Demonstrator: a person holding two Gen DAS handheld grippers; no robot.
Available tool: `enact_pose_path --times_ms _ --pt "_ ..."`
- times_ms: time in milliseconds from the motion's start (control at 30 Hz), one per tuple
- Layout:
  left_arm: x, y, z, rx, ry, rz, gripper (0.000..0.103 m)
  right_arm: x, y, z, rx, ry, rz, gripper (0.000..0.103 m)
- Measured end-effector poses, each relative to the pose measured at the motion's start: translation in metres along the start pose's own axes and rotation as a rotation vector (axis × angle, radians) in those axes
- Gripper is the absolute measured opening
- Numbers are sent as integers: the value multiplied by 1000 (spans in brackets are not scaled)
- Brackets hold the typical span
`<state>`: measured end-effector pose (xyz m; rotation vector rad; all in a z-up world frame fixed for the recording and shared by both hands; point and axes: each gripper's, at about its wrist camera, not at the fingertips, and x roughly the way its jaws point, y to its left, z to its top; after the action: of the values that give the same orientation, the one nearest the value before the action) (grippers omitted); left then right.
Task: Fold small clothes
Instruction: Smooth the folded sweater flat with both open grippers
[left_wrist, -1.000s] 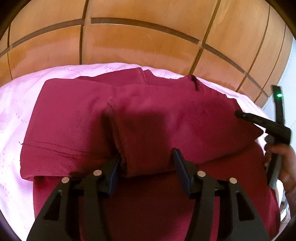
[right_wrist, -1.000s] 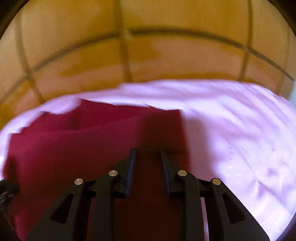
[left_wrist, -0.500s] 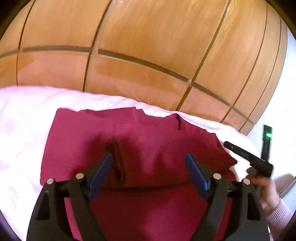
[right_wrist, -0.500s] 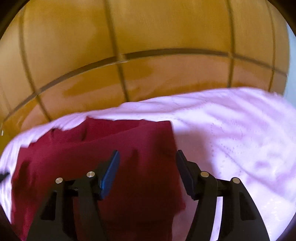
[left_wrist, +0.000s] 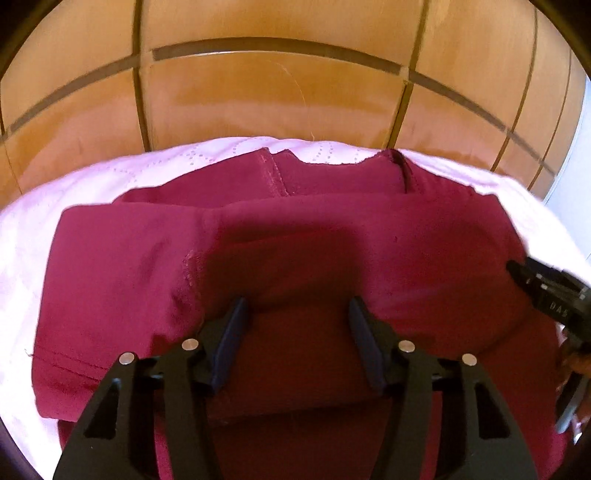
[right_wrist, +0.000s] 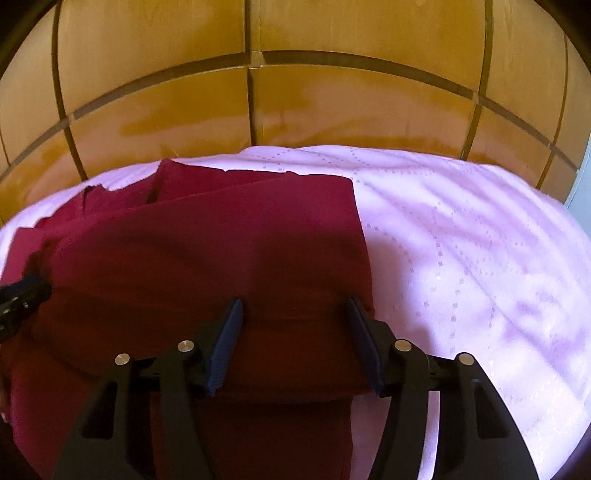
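Maroon garment (left_wrist: 295, 236) lies part-folded on pink bedspread (right_wrist: 461, 240); left gripper (left_wrist: 295, 314) and right gripper (right_wrist: 293, 314) hover, fingers apart, holding nothing. Judged: between folds; next needs a fresh edge grasp

bare bedspread (right_wrist: 461, 258) right, wooden wall (right_wrist: 332, 107) behind

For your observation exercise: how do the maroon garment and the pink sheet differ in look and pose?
1. The garment is dark maroon and plain; the sheet is pale pink with dotted stitching.
2. The garment is folded in layers; the sheet lies spread flat.
3. The garment rests on top; the sheet lies beneath it.
Both are soft cloth.
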<state>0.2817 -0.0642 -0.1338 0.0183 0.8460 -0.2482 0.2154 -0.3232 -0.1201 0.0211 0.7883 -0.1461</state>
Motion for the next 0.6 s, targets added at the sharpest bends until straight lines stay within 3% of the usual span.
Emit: enact_pose_path --times_ms 67,133,200,233,333,467,600 --pt "-1 0 0 0 0 -5 60 -1 5 0 -22 -1 -23 58" --pt "-9 8 1 -32 -1 -70 69 -6 2 0 -16 -15 -11 58" --pt "-28 15 -2 -60 -1 -100 89 -18 -2 0 8 -48 18 58" --pt "-40 18 -6 -69 -19 -105 91 -33 -5 -2 33 -77 48 65" --pt "-79 32 -25 -95 -70 -125 96 -68 -16 -16 114 -102 180 66" --pt "-122 62 -67 -205 -87 -163 100 -92 -36 -48 217 -18 323 66" --pt "-145 85 -98 -255 -76 -174 100 -115 -64 -85 303 28 381 66"
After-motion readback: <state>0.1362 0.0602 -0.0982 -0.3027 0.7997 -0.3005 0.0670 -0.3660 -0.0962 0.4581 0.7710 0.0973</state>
